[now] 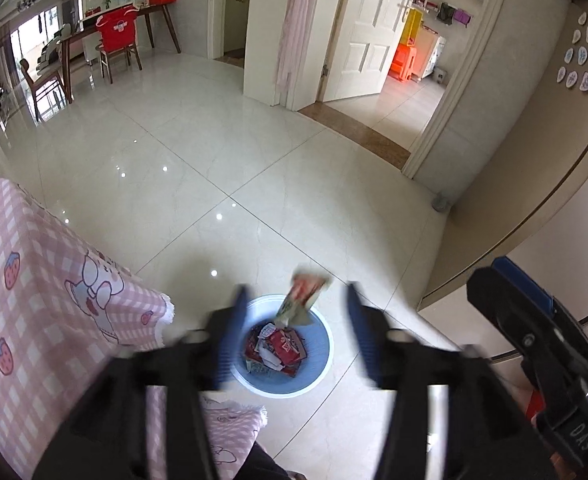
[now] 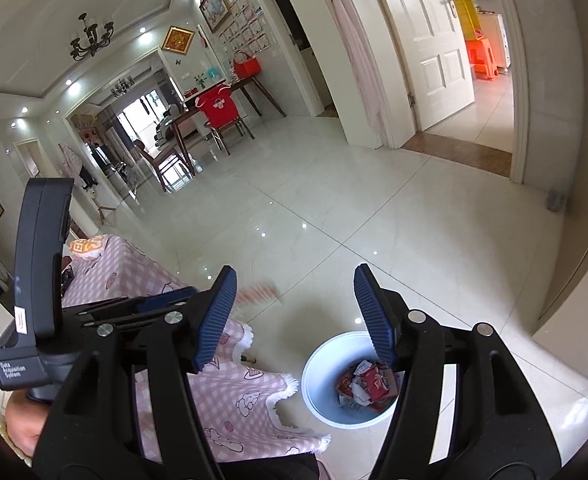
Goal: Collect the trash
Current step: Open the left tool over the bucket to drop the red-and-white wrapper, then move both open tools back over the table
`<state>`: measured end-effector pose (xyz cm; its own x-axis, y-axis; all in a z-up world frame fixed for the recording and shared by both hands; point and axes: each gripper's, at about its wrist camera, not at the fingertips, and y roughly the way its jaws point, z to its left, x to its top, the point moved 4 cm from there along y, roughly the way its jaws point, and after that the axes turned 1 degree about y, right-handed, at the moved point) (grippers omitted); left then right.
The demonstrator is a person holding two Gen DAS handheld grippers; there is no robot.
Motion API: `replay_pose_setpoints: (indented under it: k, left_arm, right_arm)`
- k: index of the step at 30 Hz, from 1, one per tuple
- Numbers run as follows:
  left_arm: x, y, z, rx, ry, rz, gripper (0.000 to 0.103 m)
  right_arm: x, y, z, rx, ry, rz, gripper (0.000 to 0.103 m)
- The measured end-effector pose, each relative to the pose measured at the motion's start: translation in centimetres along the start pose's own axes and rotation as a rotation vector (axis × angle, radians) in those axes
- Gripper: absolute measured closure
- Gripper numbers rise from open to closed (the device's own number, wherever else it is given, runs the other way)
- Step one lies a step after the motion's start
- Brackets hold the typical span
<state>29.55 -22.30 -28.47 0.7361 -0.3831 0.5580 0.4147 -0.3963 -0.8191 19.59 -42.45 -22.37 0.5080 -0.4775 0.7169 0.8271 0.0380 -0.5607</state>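
A light blue bin stands on the tiled floor, partly filled with red and white wrappers. My left gripper hangs over it with its blue pads wide apart, blurred. A crumpled red and green wrapper is in the air between the fingertips, above the bin's far rim, and touches neither pad. In the right wrist view the same wrapper is a red blur, and the bin sits low to the right. My right gripper is open with nothing in it.
A table under a pink checked cloth borders the bin on the left, its fringe close to the rim. A beige wall rises on the right. Farther off are a white door, an open doorway and a dining table with chairs.
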Motion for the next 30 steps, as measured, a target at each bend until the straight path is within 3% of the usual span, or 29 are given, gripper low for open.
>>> replay_pose_setpoints:
  k: [10,17,22,30]
  left_arm:
    - [-0.9,-1.3,0.8,0.003,-0.029,-0.007,0.035]
    - [-1.5,-4.7,2.6,0.027,-0.042,-0.056,0.035]
    - [-1.9,-7.9,5.8,0.070,-0.068,-0.105,0.035]
    - [-3.0,-13.0,14.3,0.195,-0.123,-0.165,0.035]
  right_arm:
    - [-1.0,0.1,0.2,0.006,0.004,0.032,0.042]
    - [-1.4,-0.3,2.4,0.033,-0.024,0.042,0.042]
    - [-1.2,0.0,5.6,0.084,-0.062,0.056,0.042]
    - [-1.9,1.9,14.4,0.196,-0.181,0.098,0.042]
